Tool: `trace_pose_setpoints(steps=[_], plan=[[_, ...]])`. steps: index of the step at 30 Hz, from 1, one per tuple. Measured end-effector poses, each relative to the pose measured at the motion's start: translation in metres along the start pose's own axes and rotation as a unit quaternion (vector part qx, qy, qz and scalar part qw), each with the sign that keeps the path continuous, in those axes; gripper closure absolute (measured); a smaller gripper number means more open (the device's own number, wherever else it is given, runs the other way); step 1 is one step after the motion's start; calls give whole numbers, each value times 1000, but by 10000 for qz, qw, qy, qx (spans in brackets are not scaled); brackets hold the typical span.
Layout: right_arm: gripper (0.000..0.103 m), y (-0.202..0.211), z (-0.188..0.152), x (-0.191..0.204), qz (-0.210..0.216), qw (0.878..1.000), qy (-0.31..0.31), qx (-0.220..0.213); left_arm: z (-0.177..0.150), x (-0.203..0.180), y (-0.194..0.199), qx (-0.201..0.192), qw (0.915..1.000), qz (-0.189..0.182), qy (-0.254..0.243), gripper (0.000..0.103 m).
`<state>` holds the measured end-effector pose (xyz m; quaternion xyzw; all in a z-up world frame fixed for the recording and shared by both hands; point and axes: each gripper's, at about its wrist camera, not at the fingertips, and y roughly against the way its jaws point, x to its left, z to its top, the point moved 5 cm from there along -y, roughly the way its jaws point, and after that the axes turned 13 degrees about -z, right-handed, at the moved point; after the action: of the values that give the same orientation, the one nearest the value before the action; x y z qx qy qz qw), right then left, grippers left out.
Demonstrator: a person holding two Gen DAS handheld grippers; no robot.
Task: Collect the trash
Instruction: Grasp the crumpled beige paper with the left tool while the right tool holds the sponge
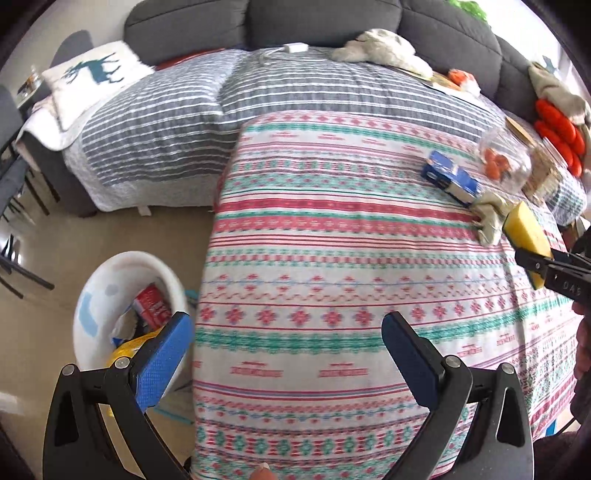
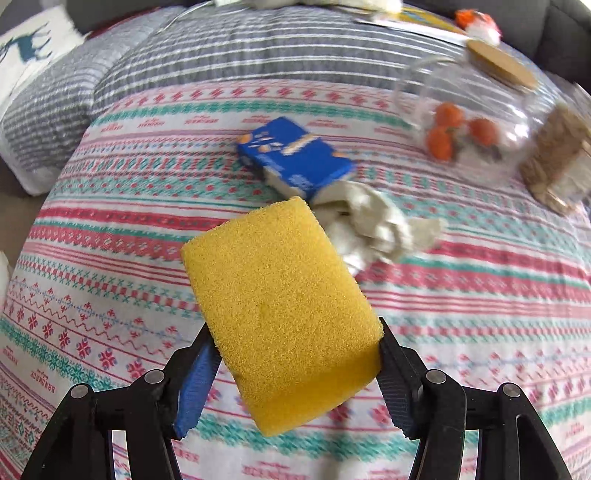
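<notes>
A yellow sponge (image 2: 284,314) hangs above the patterned tablecloth (image 2: 110,295), clamped between the blue pads of my right gripper (image 2: 295,373), which is shut on it. From the left wrist view the same sponge (image 1: 524,229) shows at the right edge in that gripper. A blue carton (image 2: 295,155) and a crumpled beige cloth (image 2: 373,225) lie on the table beyond the sponge. My left gripper (image 1: 288,354) stands open and empty over the table's left edge. A white bin (image 1: 110,295) with wrappers inside stands on the floor below it.
A clear jar (image 2: 476,122) with orange fruits and a cork lid lies at the back right next to a jar of brown sticks (image 2: 557,162). A grey sofa (image 1: 321,18) with a striped blanket (image 1: 166,122) and a deer pillow (image 1: 92,74) is behind.
</notes>
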<state>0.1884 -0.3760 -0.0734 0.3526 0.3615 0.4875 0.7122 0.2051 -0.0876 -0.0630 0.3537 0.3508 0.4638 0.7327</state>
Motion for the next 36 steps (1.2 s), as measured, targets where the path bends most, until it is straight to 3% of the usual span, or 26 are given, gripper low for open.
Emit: trace_pose_setpoints(steps=[8, 14, 23, 29, 32, 33, 36], plan=[[35, -2, -9, -80, -216, 9969, -750, 82, 7, -81, -31, 142, 9974, -224, -664, 0], [35, -15, -15, -117, -387, 9945, -958, 192, 27, -148, -66, 175, 9930, -649, -974, 0], [35, -28, -20, -159, -374, 9914, -1225, 277, 51, -197, -121, 102, 9858, -1593, -517, 5], [35, -37, -23, -162, -374, 9920, -1145, 375, 64, -215, -147, -26, 9790, -2031, -199, 31], [35, -36, -23, -162, -372, 9923, -1126, 350, 65, -220, -158, 35, 9769, -2136, -28, 61], [35, -35, -23, -161, -368, 9923, -1127, 346, 64, -221, -160, 84, 9767, -2144, 11, 79], [35, -32, -22, -160, -356, 9924, -1129, 321, 61, -220, -159, 139, 9742, -2249, 149, 92]])
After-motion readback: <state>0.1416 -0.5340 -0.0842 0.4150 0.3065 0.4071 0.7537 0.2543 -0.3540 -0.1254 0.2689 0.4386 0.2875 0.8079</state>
